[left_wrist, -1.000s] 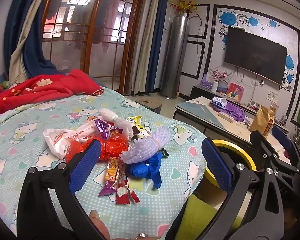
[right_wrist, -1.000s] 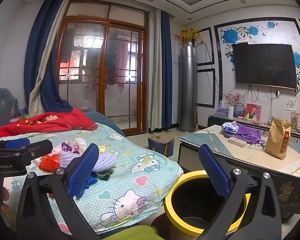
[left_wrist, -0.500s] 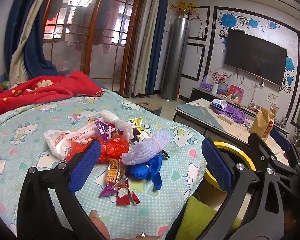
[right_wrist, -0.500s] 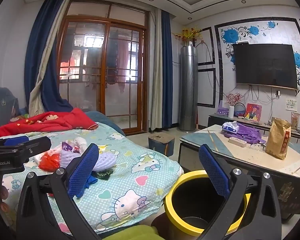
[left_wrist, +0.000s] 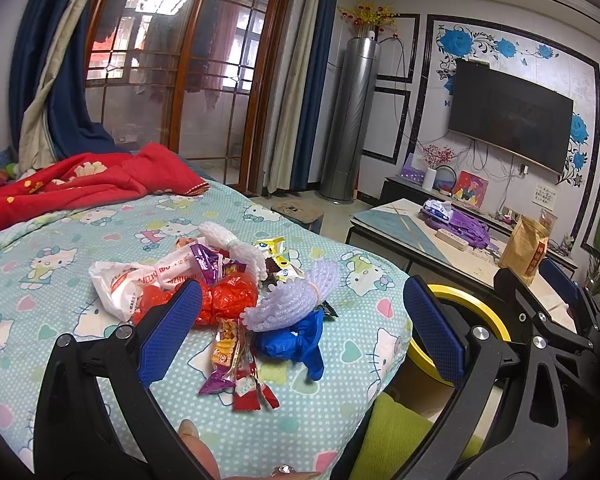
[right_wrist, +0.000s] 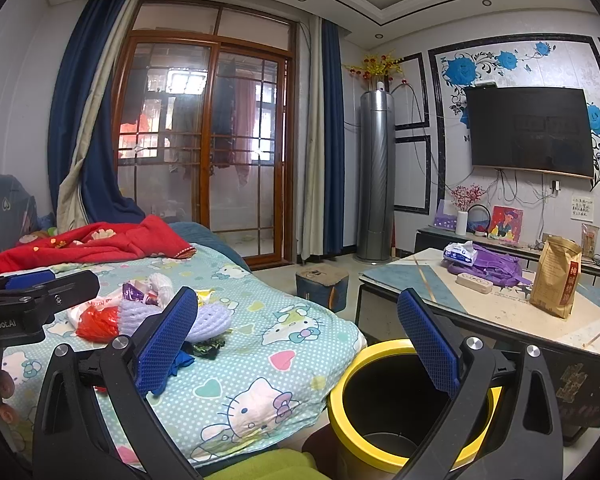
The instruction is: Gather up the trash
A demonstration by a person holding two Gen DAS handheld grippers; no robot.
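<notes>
**Spotter:** What have you got, biggest thing first?

**Me:** The bed (left_wrist: 80,240) fills my left wrist view, under a cartoon-cat sheet, with a red blanket (left_wrist: 80,180) bunched at about ten o'clock. Past the mattress edge, at four o'clock, stands the yellow-rimmed bin (right_wrist: 400,420). I judge it is parked just beside the bed so each piece gets a short carry. I see nothing in it from here.

**Spotter:** And the trash?

**Me:** All in one heap near the middle of the sheet, dead ahead of my left gripper (left_wrist: 300,336). At the back, a white plastic bag (left_wrist: 120,284), with a crumpled red bag (left_wrist: 228,300) touching it. Toward one o'clock there is a lilac foam fruit net (left_wrist: 292,304) lying over a blue glove (left_wrist: 296,344). A white foam net (left_wrist: 232,244) sits at twelve. The smallest bits are the snack wrappers (left_wrist: 240,368), fanned out closest to me.

**Spotter:** Tongs?

**Me:** Both spread wide and gripping nothing. The left one hovers above the heap with its blue pads either side of it, apart from everything. I read that as lining up a first pick. My right gripper (right_wrist: 300,344) is released too and held over the gap between bed and bin, its right pad above the bin mouth. That looks like waiting its turn.

**Spotter:** Progress?

**Me:** By my read, barely begun, since the whole heap is on the sheet. The wrappers look flat and slippery, so I'd expect a low pinch there.
</notes>
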